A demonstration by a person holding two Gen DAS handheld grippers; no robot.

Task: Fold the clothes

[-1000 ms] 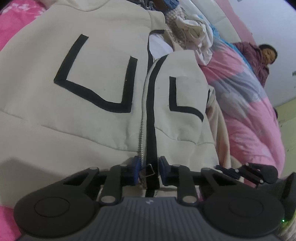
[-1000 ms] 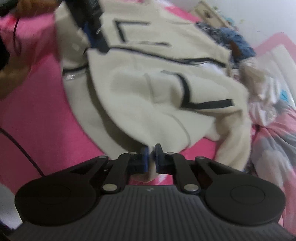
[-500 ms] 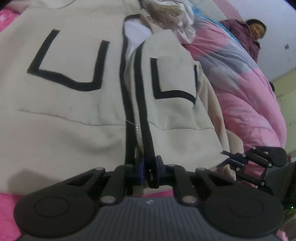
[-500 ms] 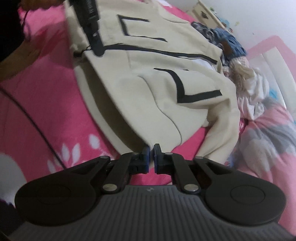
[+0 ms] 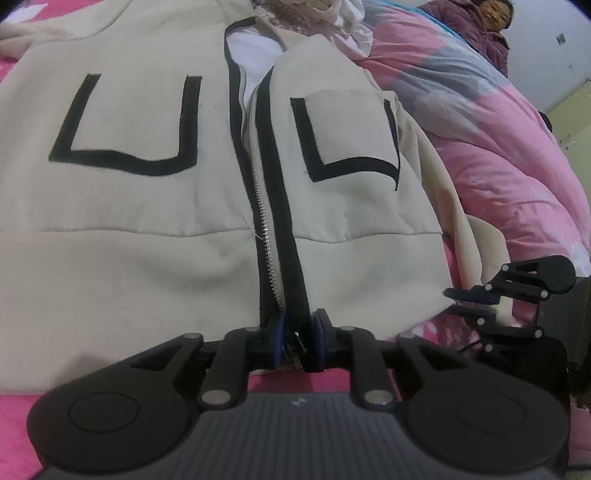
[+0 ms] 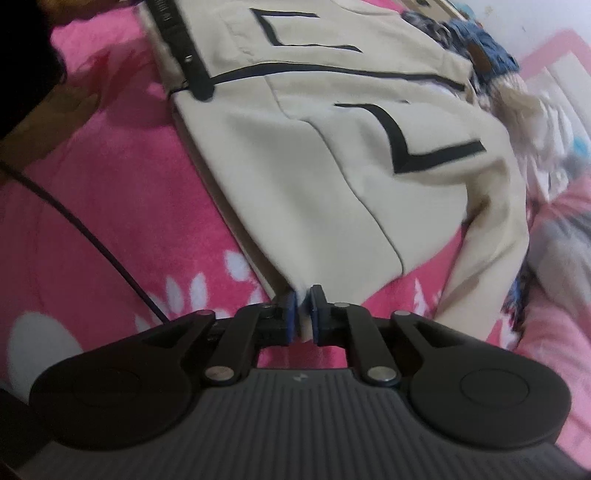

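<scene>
A cream zip-up jacket (image 5: pixel 147 221) with black trim lies front-up on the pink bed, its zip partly undone. My left gripper (image 5: pixel 298 341) is at the bottom hem. Its jaws are opening, with the black zip band (image 5: pixel 284 229) and the metal zip end loose between the pads. My right gripper (image 6: pixel 303 317) is at the hem's right corner of the jacket (image 6: pixel 332 177). Its jaws are opening too, and the cream corner still sits in the narrow gap. Each gripper shows in the other's view: the right one (image 5: pixel 480 299), the left one (image 6: pixel 201 88).
A pink flowered blanket (image 6: pixel 110 184) covers the bed, with a dark cable (image 6: pixel 92 236) across it. A pink and grey quilt (image 5: pixel 498 147) lies to the right, and a person (image 5: pixel 487 33) sits behind it. A pile of other clothes (image 6: pixel 480 51) is beyond the jacket's collar.
The left jaws closed on the zip band, then widened again. The right jaws, shut on the hem corner before, have parted slightly. The jacket's hem now lies straighter and flatter.
</scene>
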